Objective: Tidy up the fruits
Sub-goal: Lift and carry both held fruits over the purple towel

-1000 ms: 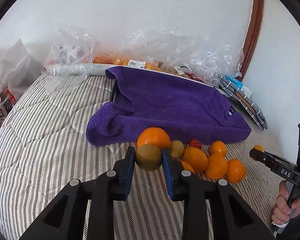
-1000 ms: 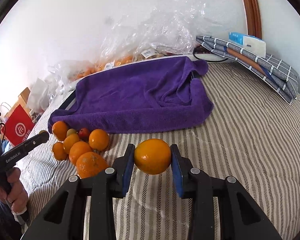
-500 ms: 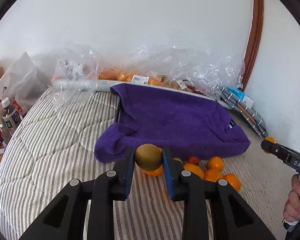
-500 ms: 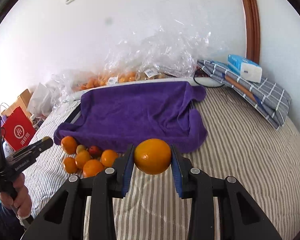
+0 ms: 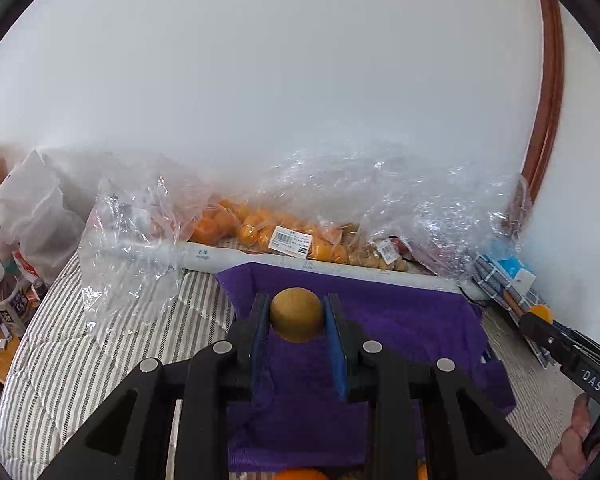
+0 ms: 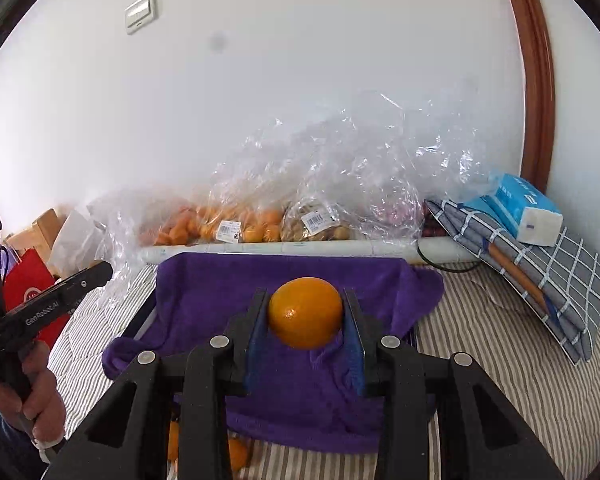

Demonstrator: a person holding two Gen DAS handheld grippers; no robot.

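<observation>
While both grippers hang over the purple towel, each carries one fruit. Left gripper: blue pads pinching a brownish-green kiwi on both sides, fruit clear of the cloth below. Right gripper: pads pinching an orange, likewise off the towel. Towel is draped over a low dark-edged object on the striped bedcover; what lies beneath cannot be told. Loose oranges lie on the bedcover at the towel's near edge, partly hidden by the gripper body. Behind the towel, along the wall, clear plastic bags hold more orange and brown fruit with price labels. Right of the towel, a folded checked cloth with a blue tissue pack on top. Bottles stand at far left, off the bed.
</observation>
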